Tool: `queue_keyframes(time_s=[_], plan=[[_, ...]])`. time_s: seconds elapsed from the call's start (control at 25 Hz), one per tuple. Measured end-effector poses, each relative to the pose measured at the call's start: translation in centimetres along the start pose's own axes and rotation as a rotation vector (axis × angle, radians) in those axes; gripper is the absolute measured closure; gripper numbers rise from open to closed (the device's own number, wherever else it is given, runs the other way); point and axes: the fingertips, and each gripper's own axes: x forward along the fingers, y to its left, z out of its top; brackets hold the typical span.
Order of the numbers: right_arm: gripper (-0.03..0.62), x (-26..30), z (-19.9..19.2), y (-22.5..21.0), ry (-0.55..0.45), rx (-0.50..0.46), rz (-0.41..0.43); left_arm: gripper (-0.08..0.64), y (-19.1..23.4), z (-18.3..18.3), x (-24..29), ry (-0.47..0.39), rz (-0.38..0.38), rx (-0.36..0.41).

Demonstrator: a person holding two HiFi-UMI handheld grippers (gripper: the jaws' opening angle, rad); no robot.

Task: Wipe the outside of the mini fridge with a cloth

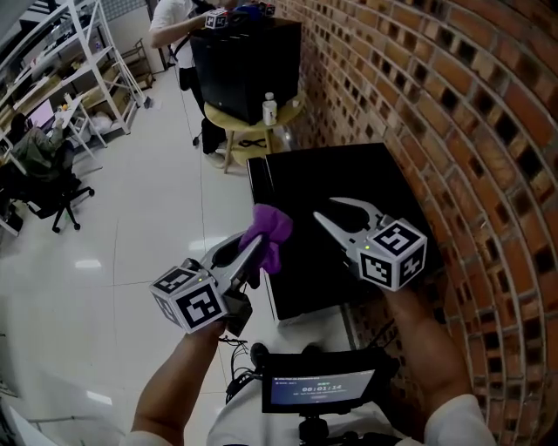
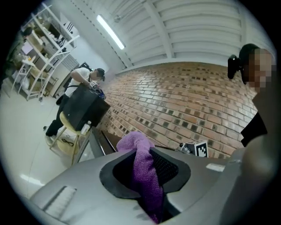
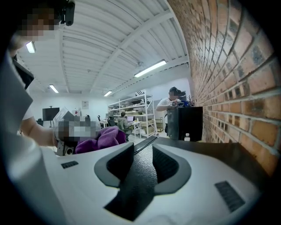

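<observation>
- The left gripper [image 1: 251, 253] is clamped on a purple cloth [image 1: 272, 228]. In the left gripper view the jaws are mostly closed, with the cloth [image 2: 147, 176] squeezed between them and a fat wad sticking out past the tips.
- That wad sits right at the left edge of the mini fridge [image 1: 340, 170], towards its near end. Can't tell if it's actually touching the black top.
- The right gripper [image 1: 325, 209] is over the fridge top, right of the cloth. Its jaws are partly open with nothing in them. In the right gripper view you just see the dark, grainy fridge top through the gap [image 3: 142, 160].
- The fridge is a black box pushed up against the brick wall [image 1: 453, 131] on the right, on a pale shiny floor [image 1: 131, 218].
- Further back there's a second black box [image 1: 244, 61] on a small round table [image 1: 228, 116], with a little bottle [image 1: 269, 108] beside it and a person [image 1: 170, 22] bent over it.
- White shelving [image 1: 87, 61] and an office chair [image 1: 61, 200] are off to the far left.
</observation>
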Motion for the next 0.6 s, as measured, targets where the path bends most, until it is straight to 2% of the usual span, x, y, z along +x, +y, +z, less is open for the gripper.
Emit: queue_keyframes(time_s=[0.32,0.6], plan=[[0.466,-1.1,-1.0,-1.2,0.008,0.023,-0.035,0.480,-1.2,0.9,5.5,0.169,-0.006,0.332],[0.466,-1.3,-1.2,-1.4,0.011,0.040,-0.030,0.480,-1.7,-1.1,8.3,0.300,0.038,0.507]])
